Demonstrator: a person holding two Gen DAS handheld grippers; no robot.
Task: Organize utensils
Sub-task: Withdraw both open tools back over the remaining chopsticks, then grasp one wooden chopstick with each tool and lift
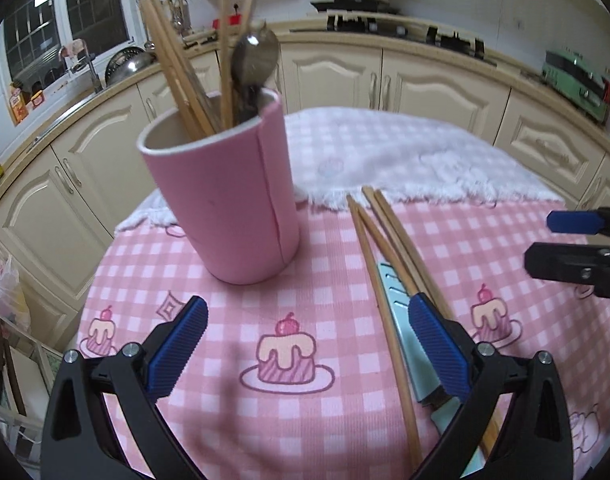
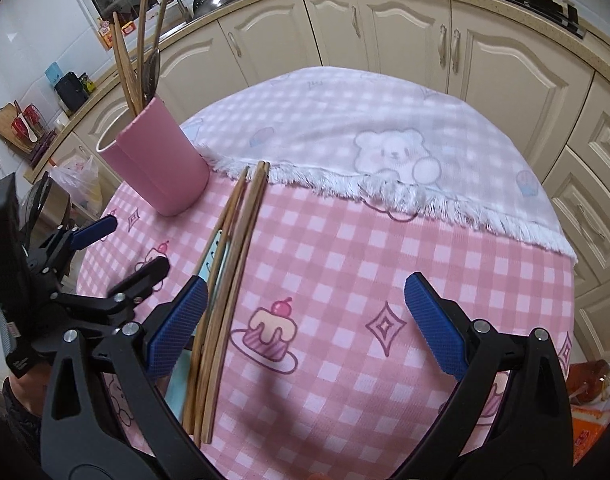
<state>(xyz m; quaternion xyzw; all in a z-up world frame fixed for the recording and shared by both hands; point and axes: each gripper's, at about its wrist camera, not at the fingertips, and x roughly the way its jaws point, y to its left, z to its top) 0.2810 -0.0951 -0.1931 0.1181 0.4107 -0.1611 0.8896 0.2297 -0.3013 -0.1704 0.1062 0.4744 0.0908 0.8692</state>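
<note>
I have both grippers low over the bench, which wears a pink checked cloth with a white fringed towel over its far half. My left gripper has its fingers spread wide with nothing between them. My right gripper is likewise spread and empty.

The pink cup stands near the bench's left edge, at the towel's fringe. It already holds several chopsticks leaning up and out, plus a metal spoon bowl-up.

The loose chopsticks lie in a bundle down the middle of the cloth, tips touching the fringe, near ends by the front edge. A pale blue knife lies under them, its blade partly hidden; the handle is blurred, so I think it points toward me. In the left view the right finger sits over the knife and sticks; whether it touches them I cannot tell. In the right view the left finger is just beside the bundle.
</note>
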